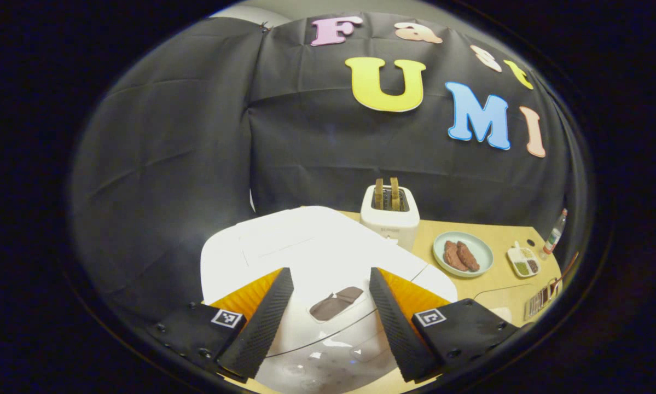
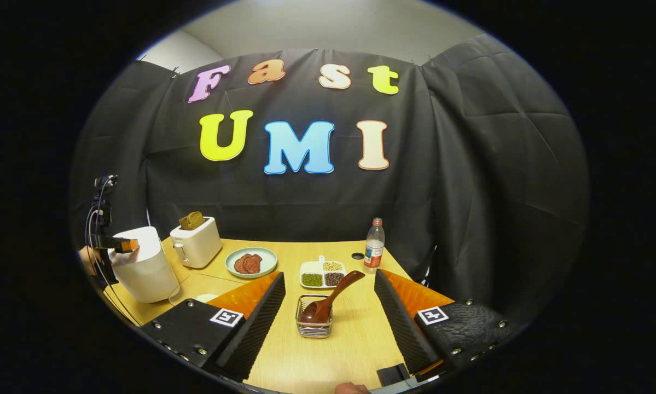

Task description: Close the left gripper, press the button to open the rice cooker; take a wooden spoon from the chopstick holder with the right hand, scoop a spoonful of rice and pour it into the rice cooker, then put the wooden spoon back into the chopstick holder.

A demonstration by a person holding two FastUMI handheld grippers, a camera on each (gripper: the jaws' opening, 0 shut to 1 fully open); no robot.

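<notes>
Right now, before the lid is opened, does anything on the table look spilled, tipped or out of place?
Nothing stands out. The rice cooker is upright with its lid down, the wooden spoon leans in its wire chopstick holder, and the toaster, plate, divided dish and bottle stand upright on the table, with no spills visible.

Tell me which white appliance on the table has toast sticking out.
The toaster, the smaller box beside the green plate. The taller rounded rice cooker on its other side has its lid shut.

I am working in a staged recording booth set up as a small kitchen. Black cloth walls surround a pale wooden worktop [image 2: 355, 334] that carries a white rice cooker [image 2: 144, 268], toaster [image 2: 197, 246], plate of food [image 2: 250, 262] and water bottle [image 2: 374, 245].
</notes>
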